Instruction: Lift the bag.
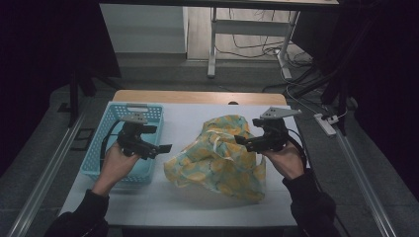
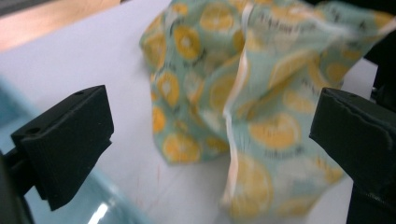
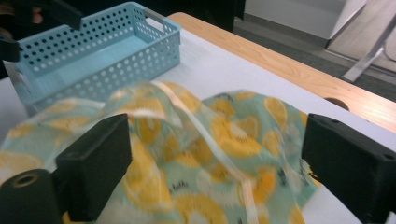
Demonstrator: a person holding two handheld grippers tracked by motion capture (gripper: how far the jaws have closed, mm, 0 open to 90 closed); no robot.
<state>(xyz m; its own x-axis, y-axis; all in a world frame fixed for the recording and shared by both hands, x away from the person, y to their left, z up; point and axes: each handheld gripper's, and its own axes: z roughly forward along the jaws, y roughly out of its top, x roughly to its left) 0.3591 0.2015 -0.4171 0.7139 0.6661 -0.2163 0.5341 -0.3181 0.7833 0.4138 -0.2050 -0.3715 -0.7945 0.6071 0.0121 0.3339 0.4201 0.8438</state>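
Both grippers, left gripper [image 1: 165, 147] and right gripper [image 1: 238, 139], gape empty; between them lemon-print cloth [image 1: 220, 160] lies blurred, perhaps an apron.

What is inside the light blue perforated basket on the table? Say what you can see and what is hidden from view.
The basket shows a bare blue floor with nothing lying in it in the right gripper view. In the high view, the left gripper and its hand cover its near part, so that corner stays unchecked.

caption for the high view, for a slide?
Both open grippers, left and right, flank a crumpled lemon-print cloth beside a blue basket.
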